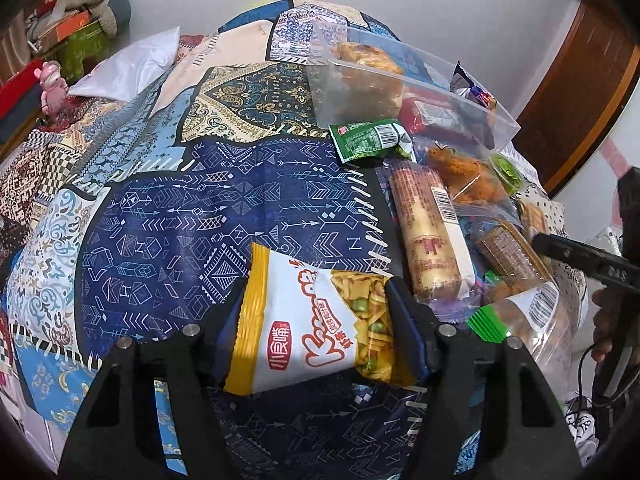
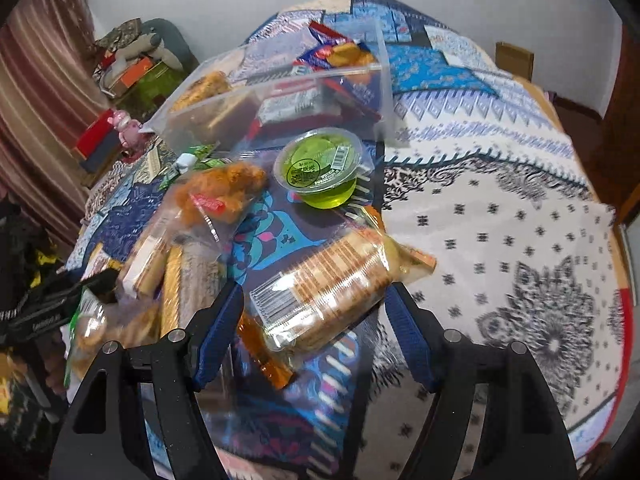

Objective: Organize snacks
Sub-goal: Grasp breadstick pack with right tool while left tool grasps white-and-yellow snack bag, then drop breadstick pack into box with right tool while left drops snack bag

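Below, in the left wrist view, left gripper [image 1: 316, 320] clamped on a yellow-and-white snack packet [image 1: 308, 320] over the patterned tablecloth [image 1: 192, 208], clear bin [image 1: 400, 80] behind, then right wrist view, right gripper [image 2: 312, 320] part open around a clear biscuit pack [image 2: 324, 292], pad contact unclear, green jelly cup [image 2: 320, 168] beyond.

Glossy wrappers on matt printed cloth

The snack packet [image 1: 312, 316] is shiny plastic film; the bin [image 2: 280, 92] clear plastic; the tablecloth [image 1: 192, 208] matt cloth.
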A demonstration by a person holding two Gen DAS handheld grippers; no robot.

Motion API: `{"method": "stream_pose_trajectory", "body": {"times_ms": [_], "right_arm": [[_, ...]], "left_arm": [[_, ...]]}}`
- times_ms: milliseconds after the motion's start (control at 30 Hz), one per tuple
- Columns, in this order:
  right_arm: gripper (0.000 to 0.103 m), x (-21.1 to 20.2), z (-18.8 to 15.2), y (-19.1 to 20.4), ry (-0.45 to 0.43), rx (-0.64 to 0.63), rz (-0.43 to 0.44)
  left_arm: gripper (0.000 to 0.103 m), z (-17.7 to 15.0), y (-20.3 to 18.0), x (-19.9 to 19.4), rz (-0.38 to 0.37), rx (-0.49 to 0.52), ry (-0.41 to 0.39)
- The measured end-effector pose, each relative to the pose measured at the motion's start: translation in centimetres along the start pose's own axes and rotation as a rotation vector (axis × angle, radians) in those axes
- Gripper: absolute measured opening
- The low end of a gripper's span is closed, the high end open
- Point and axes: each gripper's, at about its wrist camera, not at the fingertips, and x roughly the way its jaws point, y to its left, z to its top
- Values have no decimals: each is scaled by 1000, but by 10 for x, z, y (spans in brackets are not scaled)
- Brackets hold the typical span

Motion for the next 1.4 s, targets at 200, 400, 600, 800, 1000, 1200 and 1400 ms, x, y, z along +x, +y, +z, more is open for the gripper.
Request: {"method": "stream_pose_trajectory", "body": {"times_ms": [200, 400, 600, 800, 1000, 1200, 1400], "right_arm": [[63, 7, 7, -9, -25, 54, -15], [35, -1, 5, -21, -47, 73, -16], [28, -20, -6, -32, -86, 80, -26], [26, -41, -2, -31, -133, 52, -27], [26, -63, 25, -18, -205, -4, -8], [26, -66, 56, 0, -254, -63, 17], [26, -55, 88, 15, -275, -111, 49]], "left_arm": [[58, 6, -2, -3, 21, 15, -21], [57, 11, 1, -2, 19, -1, -26], [56, 21, 3, -7, 28, -5, -54], [56, 46, -5, -21, 17, 8, -105], [56, 79, -24, -37, -14, 36, -179], [56, 115, -50, -41, -52, 74, -226], [56, 146, -73, -25, -65, 106, -237]]}}
